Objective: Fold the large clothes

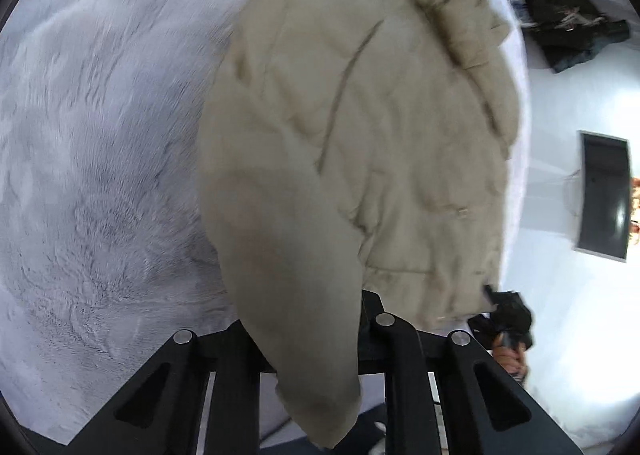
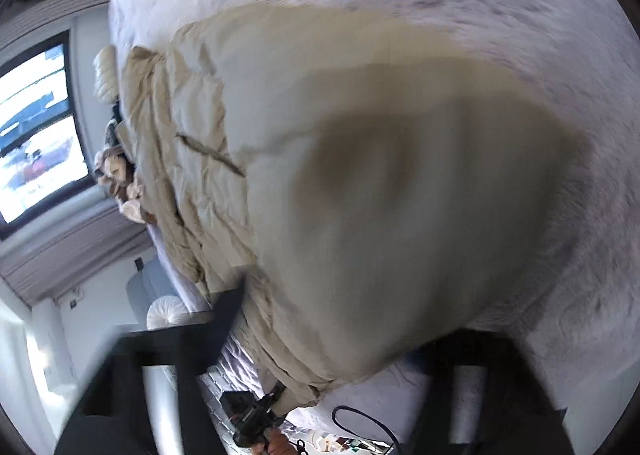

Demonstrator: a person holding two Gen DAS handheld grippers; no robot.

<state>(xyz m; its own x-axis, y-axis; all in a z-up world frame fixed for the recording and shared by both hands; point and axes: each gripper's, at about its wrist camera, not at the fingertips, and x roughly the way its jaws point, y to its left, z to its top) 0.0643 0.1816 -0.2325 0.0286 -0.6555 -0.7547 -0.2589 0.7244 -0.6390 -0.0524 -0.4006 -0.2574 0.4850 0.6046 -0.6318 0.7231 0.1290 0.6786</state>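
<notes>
beige quilted jacket (image 1: 360, 127) — pale lilac fleecy blanket (image 1: 100, 155)

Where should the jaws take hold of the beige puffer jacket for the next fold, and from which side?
Best at the hem corners, coming in from the near edge of the white fuzzy blanket. The beige puffer jacket lies lengthwise away from both cameras, with its near end already lifted and draping over the left gripper and the right gripper. Its thin edge probably pinches easier than the padding.

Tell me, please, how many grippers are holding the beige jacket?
2. The left gripper pinches a fold near the camera; the right gripper grips the jacket at its far edge. Contact points are partly hidden by fabric.
</notes>
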